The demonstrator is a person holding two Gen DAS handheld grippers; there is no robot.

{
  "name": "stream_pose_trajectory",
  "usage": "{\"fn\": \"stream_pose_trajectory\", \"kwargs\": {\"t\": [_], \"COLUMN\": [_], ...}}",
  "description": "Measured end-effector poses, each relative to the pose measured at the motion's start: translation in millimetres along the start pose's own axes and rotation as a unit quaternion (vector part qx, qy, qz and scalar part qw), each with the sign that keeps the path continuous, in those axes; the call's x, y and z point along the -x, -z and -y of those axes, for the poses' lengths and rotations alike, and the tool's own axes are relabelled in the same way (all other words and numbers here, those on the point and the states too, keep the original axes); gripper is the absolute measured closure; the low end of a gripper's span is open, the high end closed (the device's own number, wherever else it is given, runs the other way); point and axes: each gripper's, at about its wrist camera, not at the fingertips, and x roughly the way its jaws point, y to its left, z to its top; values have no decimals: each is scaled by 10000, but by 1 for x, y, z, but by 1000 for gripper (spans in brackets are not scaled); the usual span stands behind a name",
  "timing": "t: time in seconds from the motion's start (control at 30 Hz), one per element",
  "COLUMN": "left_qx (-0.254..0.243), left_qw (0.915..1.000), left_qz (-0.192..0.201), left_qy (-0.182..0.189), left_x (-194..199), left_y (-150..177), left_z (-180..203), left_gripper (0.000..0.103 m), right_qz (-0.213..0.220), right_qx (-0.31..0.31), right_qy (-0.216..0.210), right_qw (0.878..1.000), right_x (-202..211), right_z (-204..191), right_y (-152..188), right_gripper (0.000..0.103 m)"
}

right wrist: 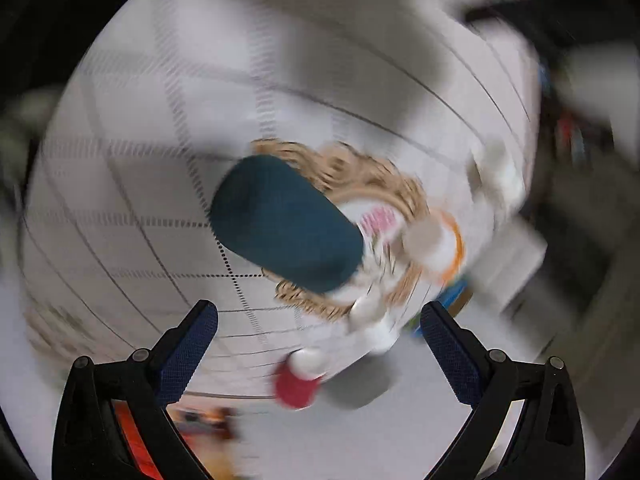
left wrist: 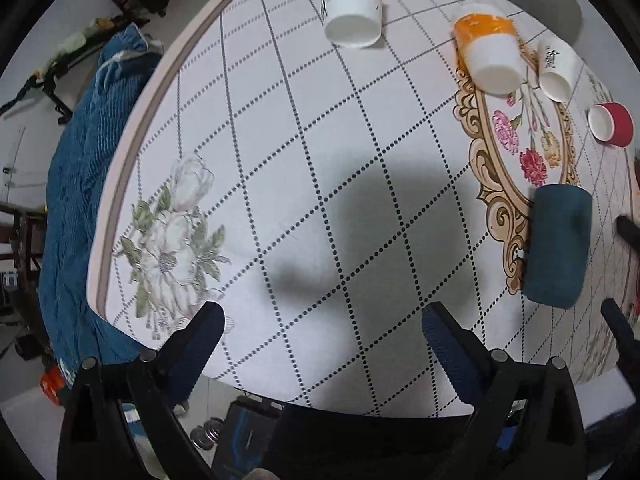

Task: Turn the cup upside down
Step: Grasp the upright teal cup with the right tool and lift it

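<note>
A dark teal cup (left wrist: 558, 246) stands mouth down on the round table's patterned cloth (left wrist: 304, 128), at the right of the left wrist view. It also shows in the blurred right wrist view (right wrist: 286, 220), ahead of and apart from my right gripper (right wrist: 320, 316), which is open and empty. My left gripper (left wrist: 324, 316) is open and empty above the near table edge, well left of the teal cup. The right gripper's fingers (left wrist: 624, 232) show at the far right of the left wrist view, beside the teal cup.
Other cups stand mouth down farther back: a white tub (left wrist: 352, 8), an orange and white cup (left wrist: 490, 52), a small white cup (left wrist: 556, 68) and a red cup (left wrist: 612, 124). A blue cloth (left wrist: 76, 200) lies beyond the table's left edge.
</note>
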Motion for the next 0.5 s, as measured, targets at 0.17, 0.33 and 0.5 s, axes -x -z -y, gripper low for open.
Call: {"fn": "stream_pose_trajectory", "kwargs": {"t": [0.17,0.33,0.5], "left_qx": [124,138,157], "left_qw": [9998,9997,9996], "left_qz": [-148,-203,-211], "left_qy": [-19,-71,-114], "left_x": [-12,-16,-16], "left_y": [-2,-5,-9], "left_z": [8,16,19], "left_gripper": [2,2,2], "right_qz": [267,372,554], "right_qx": [1647,2145,2301], "right_qy": [588,713,717], "right_qw": [9842,9734,9689], "right_x": [-37,-66,-76], "right_z": [-41,-47,-46], "right_y": [0,0,-4], "right_gripper": [4,17,27]}}
